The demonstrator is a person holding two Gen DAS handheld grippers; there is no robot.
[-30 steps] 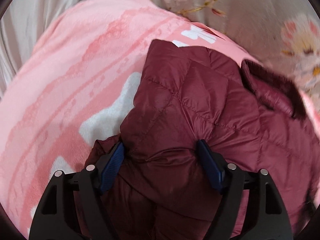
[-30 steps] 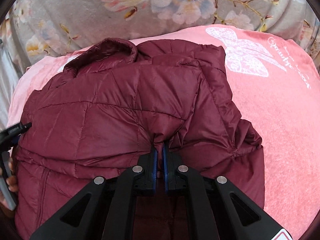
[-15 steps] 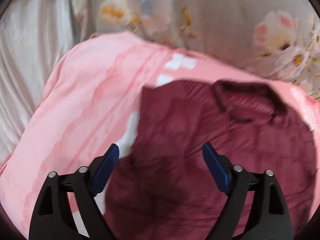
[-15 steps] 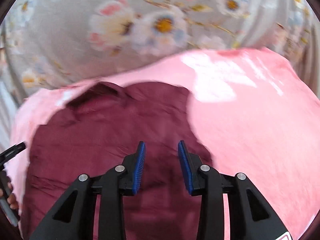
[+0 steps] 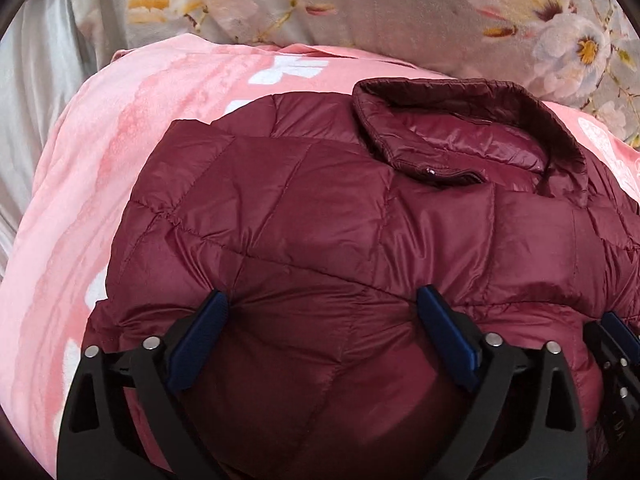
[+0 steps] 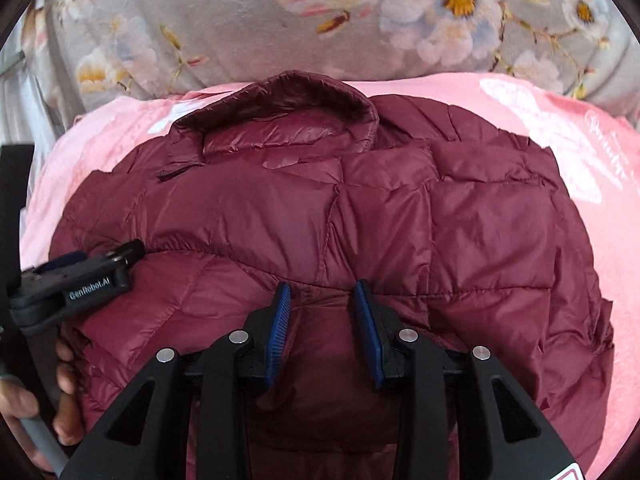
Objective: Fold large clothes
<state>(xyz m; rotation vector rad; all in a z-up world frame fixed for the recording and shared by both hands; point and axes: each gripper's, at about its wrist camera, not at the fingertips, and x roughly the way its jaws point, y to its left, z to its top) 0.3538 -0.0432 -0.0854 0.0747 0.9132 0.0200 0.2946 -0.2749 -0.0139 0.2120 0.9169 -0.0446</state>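
Note:
A maroon quilted puffer jacket lies folded on a pink blanket, collar at the far side. It also shows in the right wrist view. My left gripper is open wide, its fingers pressed against the jacket's near edge with fabric bulging between them. My right gripper is open, its blue pads at the jacket's near fold. The left gripper shows in the right wrist view at the jacket's left edge, and the right gripper shows at the left wrist view's right edge.
A grey floral bedcover rises behind the pink blanket. Pale silky fabric lies at the far left. A white butterfly print marks the blanket on the right. A hand holds the left gripper's handle.
My right gripper, shut on the jacket a second ago, has let go and opened. Both grippers lifted and came back down to the jacket's near edge. The jacket now lies flatter and squarer.

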